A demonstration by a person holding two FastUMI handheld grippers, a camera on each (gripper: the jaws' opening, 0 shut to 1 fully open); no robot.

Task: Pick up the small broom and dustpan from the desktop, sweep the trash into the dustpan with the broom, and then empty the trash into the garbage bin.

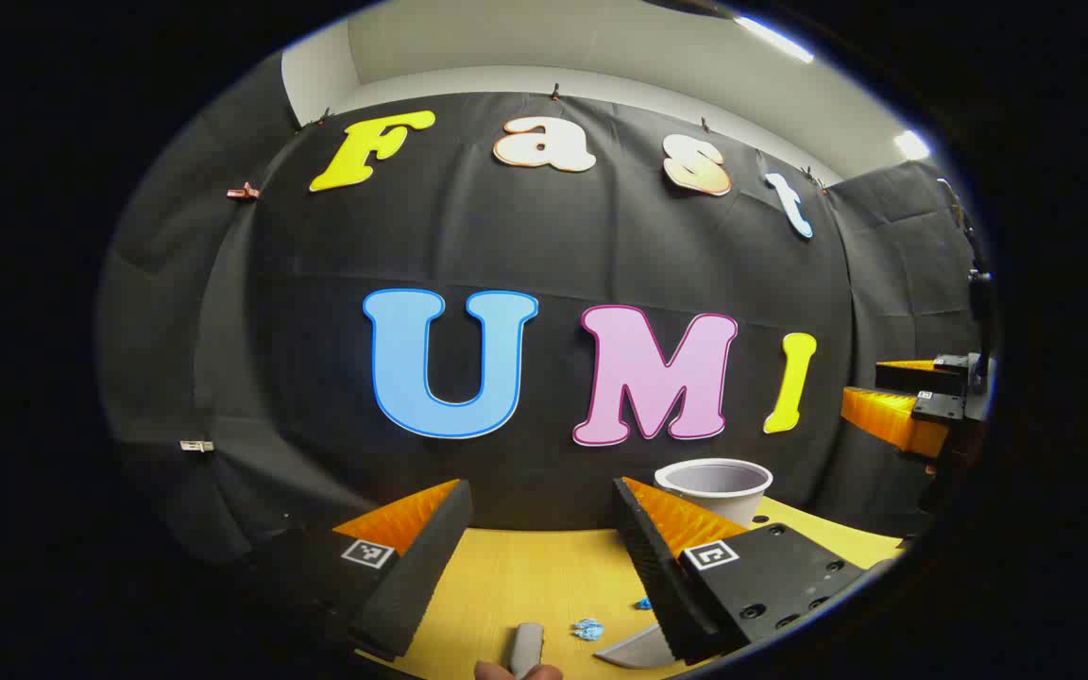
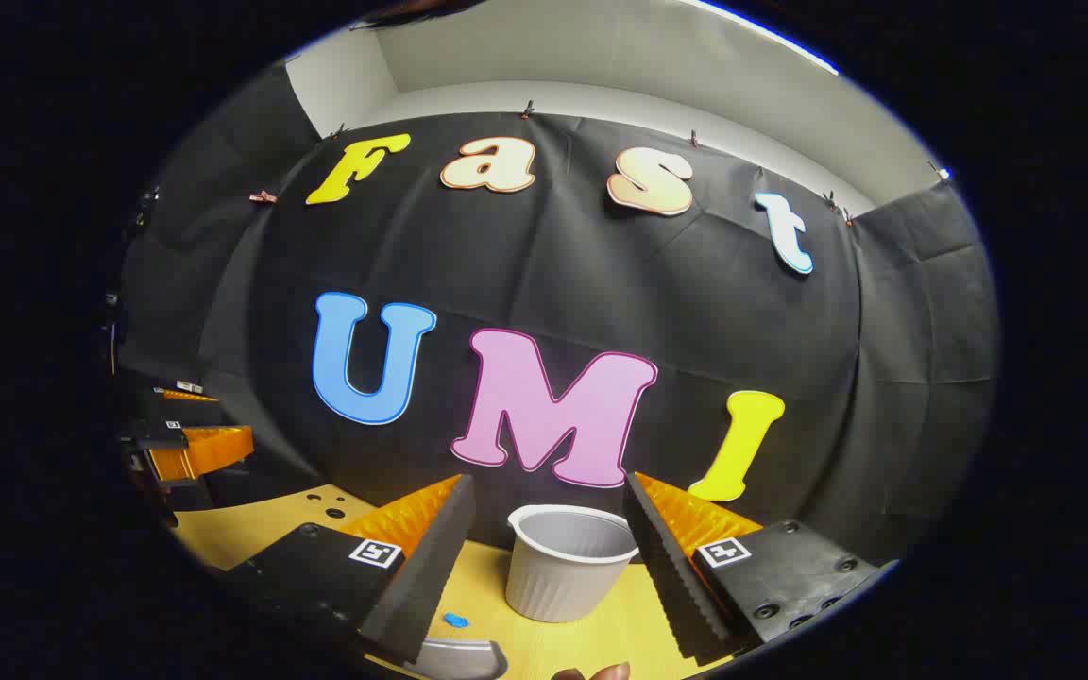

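In the left gripper view my left gripper is open above the yellow desktop, holding nothing. Below it lie a short grey handle, small blue trash bits and the grey edge of the dustpan. The white ribbed garbage bin stands behind its right finger. In the right gripper view my right gripper is open and empty, with the bin standing upright farther off between its fingers. A blue scrap and a curved grey piece lie near its left finger.
The black cloth wall closes the back of the desktop just behind the bin. The right gripper hangs at the far right of the left gripper view, the left gripper at the far left of the right gripper view. A person's fingertip shows at the bottom edge.
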